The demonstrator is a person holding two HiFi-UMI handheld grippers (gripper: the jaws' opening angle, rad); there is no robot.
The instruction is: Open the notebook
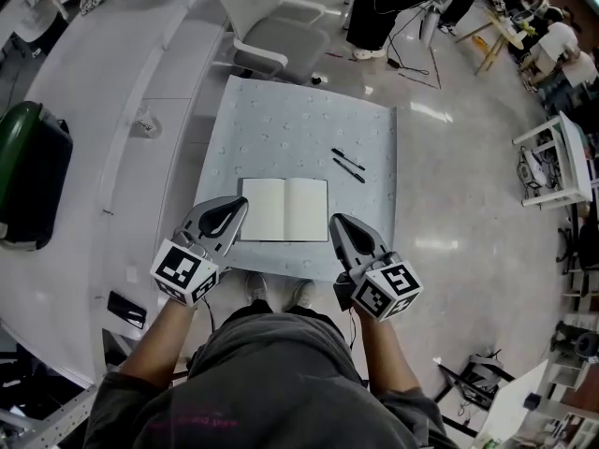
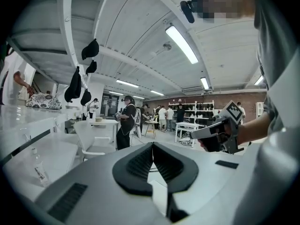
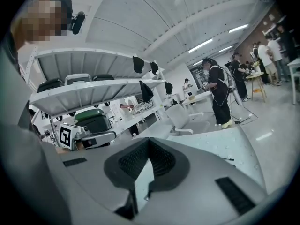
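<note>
The notebook (image 1: 284, 210) lies open and flat on the pale blue table mat (image 1: 281, 129), with two blank cream pages showing. My left gripper (image 1: 241, 204) hangs just off the notebook's left edge, near the table's front. Its jaws are shut with nothing between them (image 2: 152, 144). My right gripper (image 1: 337, 221) hangs at the notebook's lower right corner, also shut and empty (image 3: 149, 139). Both are above the table and point about level, so the gripper views look out over the room. Each gripper view shows the other gripper (image 2: 193, 135) (image 3: 115, 134) beside it.
Two black pens (image 1: 347, 165) lie on the mat to the right of the notebook. A white chair (image 1: 271, 36) stands behind the table. A long white desk runs along the left with a green case (image 1: 28, 171) on it. A white cart (image 1: 552, 162) stands far right. People stand further back in the room.
</note>
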